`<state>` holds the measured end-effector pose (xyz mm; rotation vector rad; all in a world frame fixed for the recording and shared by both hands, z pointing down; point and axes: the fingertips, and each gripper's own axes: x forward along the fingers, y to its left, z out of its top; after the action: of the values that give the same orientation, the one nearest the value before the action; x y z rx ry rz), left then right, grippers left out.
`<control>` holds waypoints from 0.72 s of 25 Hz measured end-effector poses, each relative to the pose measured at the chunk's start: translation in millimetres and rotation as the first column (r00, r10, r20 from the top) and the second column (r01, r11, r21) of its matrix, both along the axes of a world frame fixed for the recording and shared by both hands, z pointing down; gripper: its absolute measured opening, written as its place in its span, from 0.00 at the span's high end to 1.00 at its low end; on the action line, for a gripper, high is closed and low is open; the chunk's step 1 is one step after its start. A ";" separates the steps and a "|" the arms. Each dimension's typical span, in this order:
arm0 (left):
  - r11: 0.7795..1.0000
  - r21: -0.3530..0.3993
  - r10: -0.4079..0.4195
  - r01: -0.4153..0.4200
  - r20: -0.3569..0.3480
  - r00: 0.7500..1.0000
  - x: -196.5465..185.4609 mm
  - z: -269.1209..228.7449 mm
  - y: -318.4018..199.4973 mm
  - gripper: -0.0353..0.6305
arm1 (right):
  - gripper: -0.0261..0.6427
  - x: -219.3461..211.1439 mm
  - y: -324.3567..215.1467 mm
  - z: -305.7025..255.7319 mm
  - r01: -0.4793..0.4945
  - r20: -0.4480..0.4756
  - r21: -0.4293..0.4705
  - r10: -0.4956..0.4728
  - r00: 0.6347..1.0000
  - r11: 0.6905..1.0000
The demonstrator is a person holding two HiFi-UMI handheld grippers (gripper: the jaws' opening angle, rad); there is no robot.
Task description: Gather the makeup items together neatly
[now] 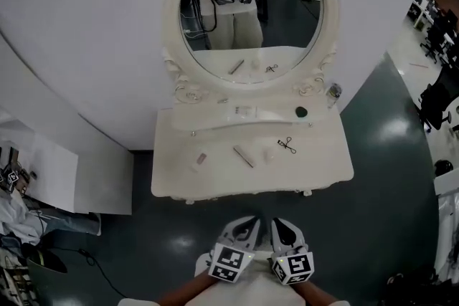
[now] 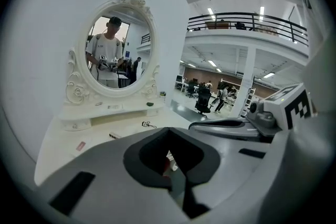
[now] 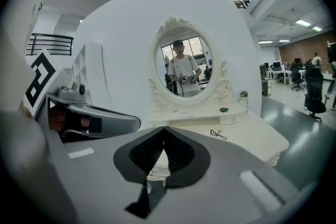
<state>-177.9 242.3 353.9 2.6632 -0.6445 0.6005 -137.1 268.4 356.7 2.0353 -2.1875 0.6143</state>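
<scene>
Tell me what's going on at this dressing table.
A person holds two grippers side by side in front of the white dressing table, short of its edge. The left gripper and the right gripper are both shut and empty. The makeup items lie scattered: an eyelash curler, a slim stick and a small pink piece on the tabletop, a dark green round thing and a flat packet on the shelf below the mirror. Nothing is gathered yet.

Office hall with a mock dressing corner
Desk chairs [image 2: 202, 99], a railed mezzanine [image 2: 239, 23] and strip lights [image 2: 210, 10] lie beyond the white bench [image 1: 326, 168].
</scene>
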 end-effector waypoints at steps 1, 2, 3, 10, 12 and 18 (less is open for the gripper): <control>1.000 -0.011 -0.002 0.002 0.002 1.000 -2.4 1.8 -2.5 0.95 | 0.96 -1.2 -2.2 0.5 0.000 0.006 -0.006 0.000 1.000 1.000; 1.000 -0.022 -0.004 0.004 0.003 1.000 -3.8 3.7 -5.0 0.95 | 0.96 -1.4 -5.0 0.8 0.001 0.009 -0.012 -0.001 1.000 1.000; 1.000 -0.031 -0.006 0.007 0.001 1.000 -3.7 5.1 -8.0 0.95 | 0.96 -0.3 -8.7 1.3 0.002 0.008 -0.016 -0.002 1.000 1.000; 0.999 -0.038 -0.026 0.026 0.003 1.000 4.4 12.2 -25.1 0.95 | 0.96 10.7 -31.1 10.1 0.024 0.016 -0.036 -0.023 1.000 0.999; 0.999 -0.031 -0.039 0.039 0.005 0.999 9.3 11.5 -33.8 0.95 | 0.96 18.5 -40.0 10.1 0.030 0.014 -0.031 -0.030 0.999 0.999; 0.998 -0.022 -0.052 0.053 0.031 0.998 38.5 19.0 -57.5 0.95 | 0.96 57.0 -68.5 12.2 0.041 0.000 -0.012 -0.041 0.999 0.999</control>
<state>-139.4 184.8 372.9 2.6119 -0.7097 0.6314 -80.1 199.9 368.9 1.9795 -2.2139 0.6217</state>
